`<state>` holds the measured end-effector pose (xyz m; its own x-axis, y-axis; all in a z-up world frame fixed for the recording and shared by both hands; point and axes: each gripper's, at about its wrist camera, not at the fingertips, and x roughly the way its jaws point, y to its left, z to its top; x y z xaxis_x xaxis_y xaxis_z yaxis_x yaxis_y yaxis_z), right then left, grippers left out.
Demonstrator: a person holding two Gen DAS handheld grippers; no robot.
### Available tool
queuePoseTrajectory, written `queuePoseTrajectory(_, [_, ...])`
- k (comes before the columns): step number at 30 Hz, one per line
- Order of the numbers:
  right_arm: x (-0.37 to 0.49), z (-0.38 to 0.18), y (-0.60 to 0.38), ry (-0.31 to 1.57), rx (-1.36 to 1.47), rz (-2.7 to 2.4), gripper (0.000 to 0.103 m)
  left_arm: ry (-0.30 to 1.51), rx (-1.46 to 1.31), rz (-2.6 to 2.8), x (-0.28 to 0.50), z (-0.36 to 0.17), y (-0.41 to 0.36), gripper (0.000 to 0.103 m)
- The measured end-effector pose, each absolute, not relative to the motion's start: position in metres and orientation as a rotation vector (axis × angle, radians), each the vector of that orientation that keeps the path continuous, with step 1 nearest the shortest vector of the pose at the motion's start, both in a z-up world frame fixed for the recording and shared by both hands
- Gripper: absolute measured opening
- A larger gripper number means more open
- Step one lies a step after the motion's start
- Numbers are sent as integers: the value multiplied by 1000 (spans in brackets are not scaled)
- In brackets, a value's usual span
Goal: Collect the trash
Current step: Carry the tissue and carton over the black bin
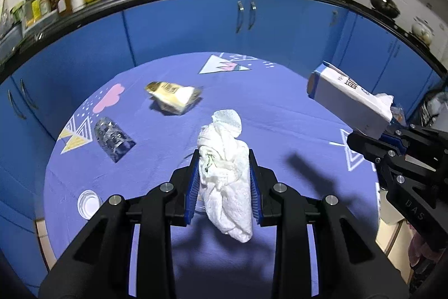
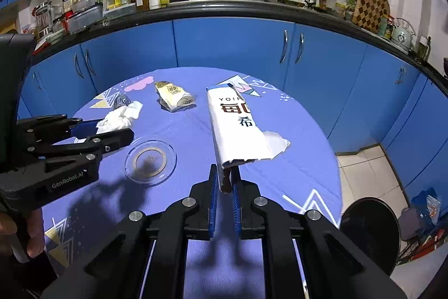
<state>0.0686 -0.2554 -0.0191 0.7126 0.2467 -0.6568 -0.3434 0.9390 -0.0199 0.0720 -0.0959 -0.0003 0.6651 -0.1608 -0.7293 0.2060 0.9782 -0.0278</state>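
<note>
- Left claw: squeezed tight on a crumpled white paper towel, blue pads pressing both sides.
- Towel sticking up past the tips toward 12 o'clock and hanging down below them toward 6 o'clock, lifted off the table.
- Right claw: almost pressed together, pinching the torn bottom end of a white carton with blue and brown letters.
- Carton pointing away toward 12 o'clock, up in the air over the table, with ragged white paper showing at its 4 o'clock corner.
- Seen from the left wrist: same carton at 2 o'clock, held by the other black claw at 3 o'clock.
- Seen from the right wrist: towel at 9 o'clock in the other claw, with part of a hand at 8 o'clock.
- Lying on the purple tablecloth: a yellow and white snack wrapper at 11 o'clock and a crushed clear plastic cup at 10 o'clock.
- Also a clear glass dish on the cloth, between the two claws, at 10 o'clock from the right one.
- Blue cabinets behind the table at 12 o'clock.
</note>
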Motion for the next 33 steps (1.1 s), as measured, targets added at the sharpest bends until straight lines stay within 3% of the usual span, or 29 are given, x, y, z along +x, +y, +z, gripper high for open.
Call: queuePoseTrajectory(33, [24, 3, -388, 614, -75, 99, 10, 745, 286, -427, 69, 24, -268, 32])
